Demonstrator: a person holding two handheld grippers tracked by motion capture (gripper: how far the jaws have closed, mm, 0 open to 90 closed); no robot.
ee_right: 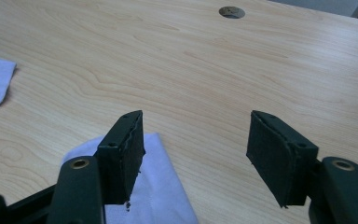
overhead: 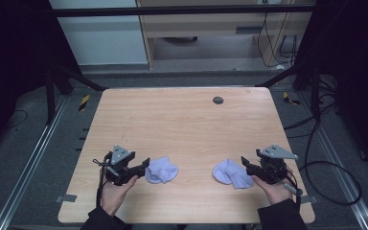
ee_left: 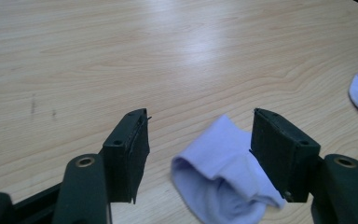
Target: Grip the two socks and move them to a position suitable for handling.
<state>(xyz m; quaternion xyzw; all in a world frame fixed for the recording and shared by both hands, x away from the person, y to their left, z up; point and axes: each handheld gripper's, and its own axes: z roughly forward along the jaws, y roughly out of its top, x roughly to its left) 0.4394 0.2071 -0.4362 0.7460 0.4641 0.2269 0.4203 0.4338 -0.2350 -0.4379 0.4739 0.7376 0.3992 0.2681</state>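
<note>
Overhead, the left gripper (overhead: pixel 146 164) and right gripper (overhead: pixel 243 161) lie low over the table (overhead: pixel 182 120), each hand gripping from behind, pointing inward at the left sock (overhead: pixel 162 170) and right sock (overhead: pixel 232 174). Left gripper view: jaws apart, sock (ee_left: pixel 223 177) lying between them, unclamped. Right gripper view: jaws apart, sock (ee_right: pixel 161 191) under the left jaw.
</note>
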